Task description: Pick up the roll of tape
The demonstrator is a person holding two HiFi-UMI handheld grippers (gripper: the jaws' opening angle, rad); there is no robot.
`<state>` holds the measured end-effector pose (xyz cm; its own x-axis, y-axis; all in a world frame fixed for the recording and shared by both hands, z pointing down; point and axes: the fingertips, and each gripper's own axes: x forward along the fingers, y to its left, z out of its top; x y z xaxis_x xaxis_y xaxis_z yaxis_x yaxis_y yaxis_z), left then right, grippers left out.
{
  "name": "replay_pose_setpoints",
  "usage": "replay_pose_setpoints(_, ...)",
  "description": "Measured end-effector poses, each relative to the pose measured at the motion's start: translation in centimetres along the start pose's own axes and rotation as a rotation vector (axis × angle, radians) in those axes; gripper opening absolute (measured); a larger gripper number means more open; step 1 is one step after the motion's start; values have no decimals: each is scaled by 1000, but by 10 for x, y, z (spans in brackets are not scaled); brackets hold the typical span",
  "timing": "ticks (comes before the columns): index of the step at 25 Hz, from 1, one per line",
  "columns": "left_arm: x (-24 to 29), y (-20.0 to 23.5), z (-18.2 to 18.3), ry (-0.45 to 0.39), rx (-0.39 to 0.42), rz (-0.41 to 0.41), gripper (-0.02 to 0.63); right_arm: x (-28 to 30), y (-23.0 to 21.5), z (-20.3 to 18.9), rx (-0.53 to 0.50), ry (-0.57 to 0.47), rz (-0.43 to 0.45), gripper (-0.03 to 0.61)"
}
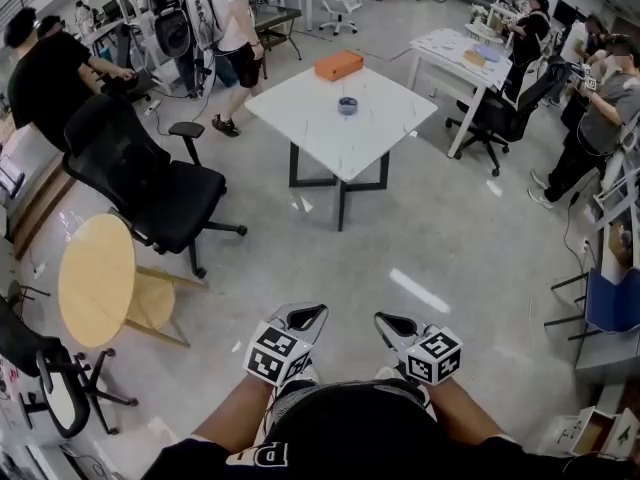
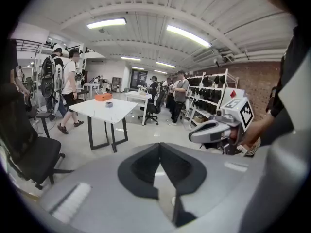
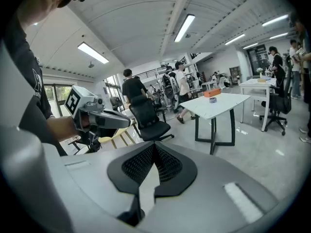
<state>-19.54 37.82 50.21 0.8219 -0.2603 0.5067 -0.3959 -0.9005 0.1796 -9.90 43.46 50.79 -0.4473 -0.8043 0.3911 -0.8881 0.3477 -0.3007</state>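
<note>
- Roll of tape (image 1: 347, 105) — small dark ring lying flat on the white table (image 1: 330, 146), roughly at the middle of the top.
- Near an orange box (image 1: 338, 65) that sits toward the table's far corner; close to it but not touching.
- Well apart from both grippers, with a broad stretch of grey floor (image 1: 400, 238) between.
- Left gripper (image 1: 305, 317): held low and close in front of the person's body, pointing forward toward the table. Jaws together, black pads meeting tip to tip (plain in the left gripper view), nothing between them.
- Right gripper (image 1: 398, 325): just beside the left one and level with it, pointing the same way. Jaws likewise closed at the tips and empty.
- Marker cubes on both turned upward in the head view, bare forearms running back from them to a dark shirt.
- Black office chair (image 1: 150, 183) on the floor to the left of the white table, apart from it.
- Round wooden table (image 1: 95, 280) nearer the person, further left; upright or tilted, cannot tell.
- People (image 1: 235, 28) standing beyond the table at the far left — others seated or standing at desks along the right side of the room.
</note>
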Motion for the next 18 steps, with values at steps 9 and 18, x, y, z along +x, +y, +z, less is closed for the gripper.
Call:
replay_pose_setpoints(9,-9,22,0,-6,-6,-30,58,22,6,10,43,-35,-60,-5)
replay_pose_setpoints(18,-22,43,-2,-3,25,-66,58,39,25,6,74,-35,-95,-6)
